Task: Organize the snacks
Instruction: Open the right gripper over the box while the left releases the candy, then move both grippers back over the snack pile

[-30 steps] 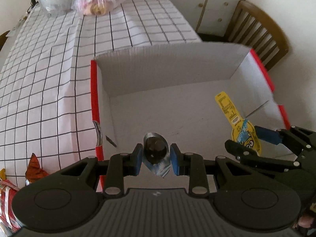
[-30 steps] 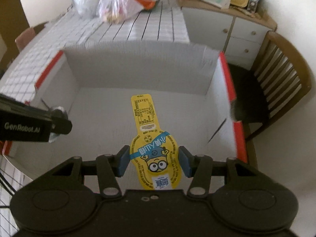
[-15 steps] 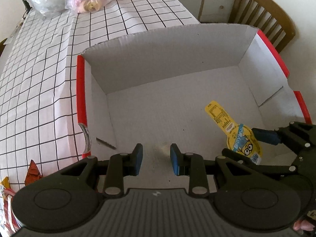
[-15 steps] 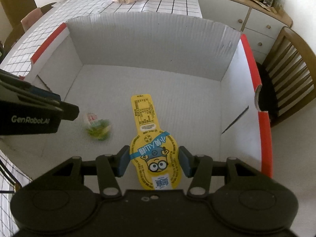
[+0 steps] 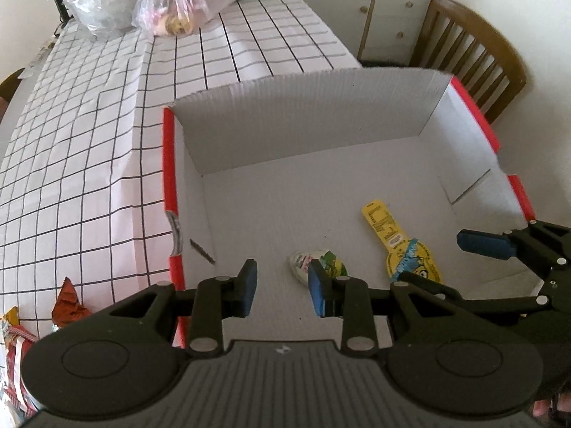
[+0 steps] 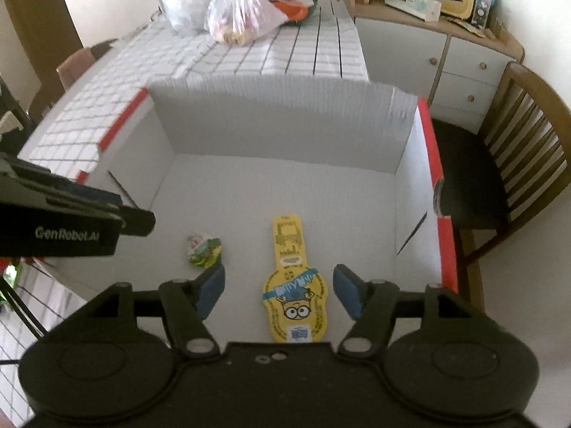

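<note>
Both claws hang over the white box (image 6: 407,192) on the table (image 5: 89,164). Left claw (image 5: 282,287) is opening, nothing between its pads; the little egg snack (image 5: 314,264) lies on the box floor just past it. Right claw (image 6: 280,290) is opening too, pads clear of the yellow pack (image 6: 294,285) lying flat between them.

A gridded tablecloth (image 5: 89,164) is spread over the table. Two plastic bags (image 6: 242,14) are set at its far end. A wooden chair (image 6: 514,164) and a white cabinet (image 6: 460,60) are seen at the right.
</note>
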`<control>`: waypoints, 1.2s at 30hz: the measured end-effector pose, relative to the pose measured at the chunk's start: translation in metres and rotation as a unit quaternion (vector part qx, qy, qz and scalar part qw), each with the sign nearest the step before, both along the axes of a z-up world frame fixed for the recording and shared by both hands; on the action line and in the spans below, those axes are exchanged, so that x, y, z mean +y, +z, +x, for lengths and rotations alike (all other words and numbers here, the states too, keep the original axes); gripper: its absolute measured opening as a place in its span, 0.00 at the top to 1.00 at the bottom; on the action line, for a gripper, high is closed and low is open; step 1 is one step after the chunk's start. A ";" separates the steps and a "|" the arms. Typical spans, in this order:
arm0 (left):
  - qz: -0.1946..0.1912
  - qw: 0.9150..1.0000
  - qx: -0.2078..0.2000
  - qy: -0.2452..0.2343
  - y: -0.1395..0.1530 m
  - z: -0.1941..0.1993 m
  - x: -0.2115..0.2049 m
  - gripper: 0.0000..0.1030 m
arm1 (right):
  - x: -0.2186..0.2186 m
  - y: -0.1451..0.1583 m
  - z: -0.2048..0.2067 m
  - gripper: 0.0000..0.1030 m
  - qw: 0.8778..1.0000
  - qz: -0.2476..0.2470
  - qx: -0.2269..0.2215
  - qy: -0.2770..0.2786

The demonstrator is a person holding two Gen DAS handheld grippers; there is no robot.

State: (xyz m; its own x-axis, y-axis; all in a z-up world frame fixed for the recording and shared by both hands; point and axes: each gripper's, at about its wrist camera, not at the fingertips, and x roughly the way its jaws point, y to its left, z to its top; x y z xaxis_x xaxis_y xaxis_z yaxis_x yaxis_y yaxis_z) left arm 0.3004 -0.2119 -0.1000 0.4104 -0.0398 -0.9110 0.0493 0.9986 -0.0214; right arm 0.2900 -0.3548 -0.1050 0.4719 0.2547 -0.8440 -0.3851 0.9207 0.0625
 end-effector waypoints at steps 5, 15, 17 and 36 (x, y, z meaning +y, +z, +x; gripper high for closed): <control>-0.008 1.000 -0.028 0.004 0.018 -0.016 0.005 0.52 | 0.006 0.016 -0.010 0.28 1.000 0.015 -0.015 0.004; -0.017 0.997 -0.071 0.004 0.045 -0.049 0.025 0.47 | 0.020 0.044 -0.036 0.20 0.998 0.037 -0.041 -0.002; -0.019 0.997 -0.079 0.002 0.051 -0.056 0.032 0.47 | 0.024 0.050 -0.043 0.19 0.998 0.041 -0.048 -0.003; -0.043 0.987 -0.154 0.007 0.091 -0.128 0.110 0.33 | 0.074 0.087 -0.101 0.04 0.992 0.089 -0.086 0.001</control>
State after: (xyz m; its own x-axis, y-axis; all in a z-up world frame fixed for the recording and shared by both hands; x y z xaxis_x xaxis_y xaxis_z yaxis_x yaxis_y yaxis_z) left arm 0.1728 -0.1018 -0.0091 0.6686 -0.1043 -0.7363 0.0530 0.9943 -0.0928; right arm 0.1892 -0.2806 -0.0179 0.6043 0.3939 -0.6926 -0.4054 0.9003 0.1584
